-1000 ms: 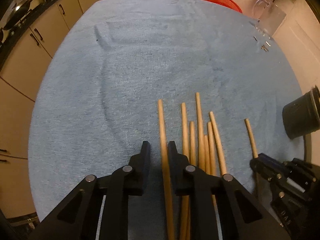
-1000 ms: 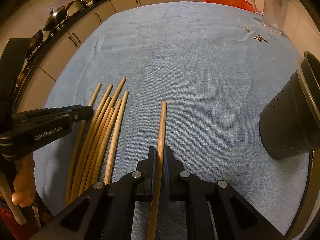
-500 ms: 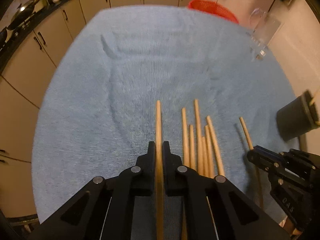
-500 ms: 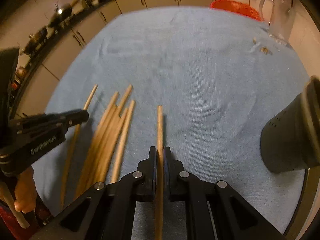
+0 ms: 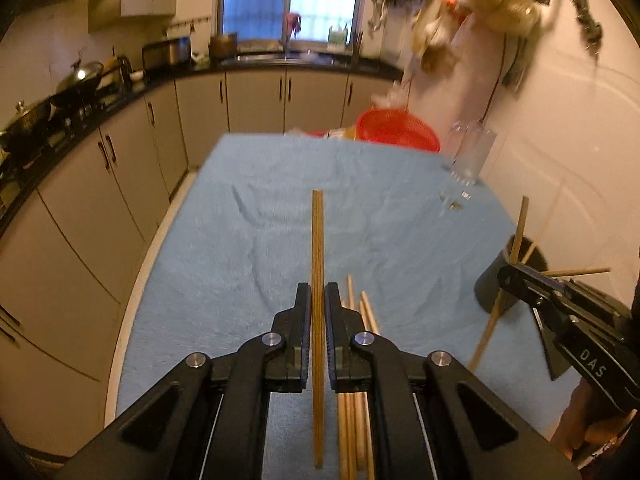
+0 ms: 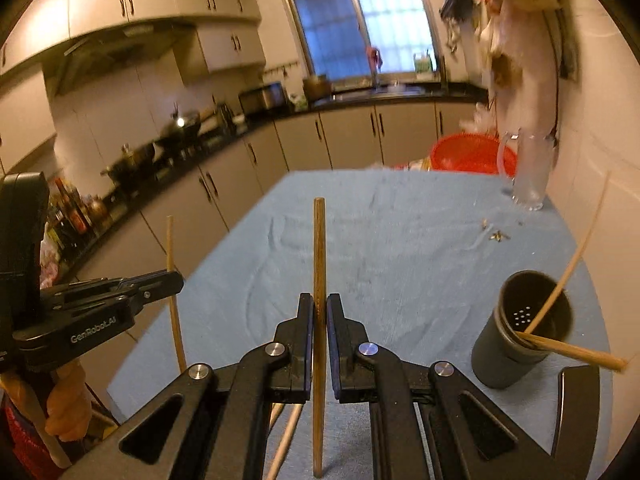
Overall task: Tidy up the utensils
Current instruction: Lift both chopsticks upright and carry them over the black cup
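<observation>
My left gripper [image 5: 318, 304] is shut on a wooden chopstick [image 5: 317, 248] and holds it lifted above the blue cloth. Several loose chopsticks [image 5: 356, 360] lie on the cloth just right of it. My right gripper [image 6: 319, 312] is shut on another chopstick [image 6: 319, 248], also lifted. The dark utensil holder [image 6: 524, 340] stands upright to the right with chopsticks [image 6: 576, 350] leaning out of it. In the left wrist view the right gripper [image 5: 510, 278] holds its chopstick [image 5: 518, 226] in front of the holder [image 5: 490, 284]. The left gripper also shows in the right wrist view [image 6: 176, 278].
The table is covered by a blue cloth [image 5: 280, 208]. A red basket [image 5: 396, 130] and a clear glass pitcher [image 5: 470, 156] stand at the far right edge by the wall. Small metal bits [image 6: 496, 234] lie near the pitcher. Kitchen cabinets run along the left.
My left gripper closed on its chopstick. Both grippers lifted their chopsticks off the cloth and tilted up, so the kitchen is in view. The holder stands upright where it earlier appeared tipped.
</observation>
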Tool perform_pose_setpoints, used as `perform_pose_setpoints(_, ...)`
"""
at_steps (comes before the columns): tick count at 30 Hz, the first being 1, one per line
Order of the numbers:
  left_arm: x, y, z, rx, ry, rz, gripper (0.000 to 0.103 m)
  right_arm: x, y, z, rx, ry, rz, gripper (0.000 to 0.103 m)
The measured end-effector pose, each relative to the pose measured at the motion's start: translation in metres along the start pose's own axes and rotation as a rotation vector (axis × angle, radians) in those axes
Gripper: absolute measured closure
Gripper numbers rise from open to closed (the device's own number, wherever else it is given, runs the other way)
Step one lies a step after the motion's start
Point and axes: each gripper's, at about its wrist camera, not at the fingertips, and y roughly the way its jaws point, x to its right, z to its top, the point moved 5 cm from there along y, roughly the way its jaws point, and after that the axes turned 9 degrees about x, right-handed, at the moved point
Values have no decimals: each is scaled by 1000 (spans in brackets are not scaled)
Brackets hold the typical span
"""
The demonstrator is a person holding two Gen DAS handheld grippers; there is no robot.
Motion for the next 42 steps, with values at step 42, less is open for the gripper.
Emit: perform_pose_setpoints(42,145,-74,112,185,146,-234,97,66,-202,113,475,141,-64,95)
